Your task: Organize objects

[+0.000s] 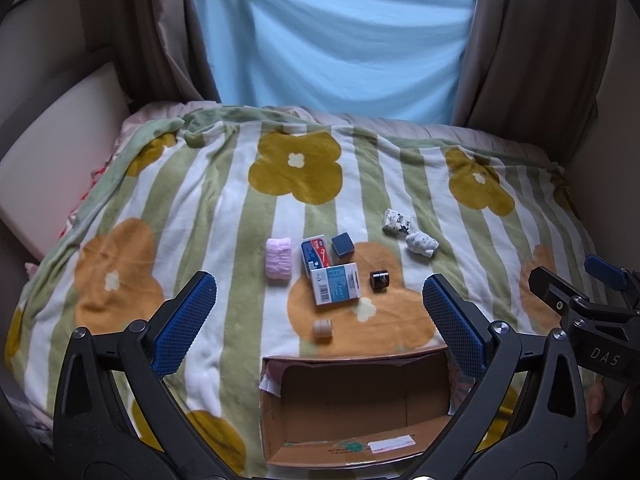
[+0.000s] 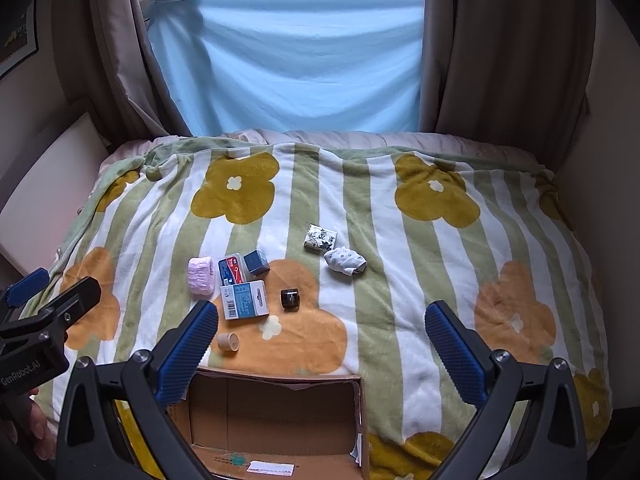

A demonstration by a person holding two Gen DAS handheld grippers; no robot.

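Hovering over the cardboard box [image 1: 352, 412], left gripper [image 1: 320, 320] is held spread wide, empty; right gripper [image 2: 322, 344] likewise. Small items are scattered on the blanket [image 2: 400, 280] beyond.

L tongs [image 1: 320, 316] wide open, nothing between pads, tilted down. R tongs [image 2: 322, 342] also wide open, empty, nearly level. Side by side, apart, no contact.

- Blanket [image 1: 224, 184] on the bed: soft, fleecy cloth, matt.
- Cardboard box [image 1: 352, 408]: plain brown card, rough torn rim, matt.
- Left hand-held gripper [image 1: 316, 320]: black plastic arms, blue fingers [image 1: 184, 320] with a knobbly rubber-like grip.
- Small jar [image 2: 289, 299]: dark, glossy.
- Pink roll [image 1: 279, 258]: fluffy cloth.
- Blue sheet [image 2: 288, 64] at the window: thin, smooth cloth.
- Blue-and-white packet [image 1: 336, 283]: smooth printed card.
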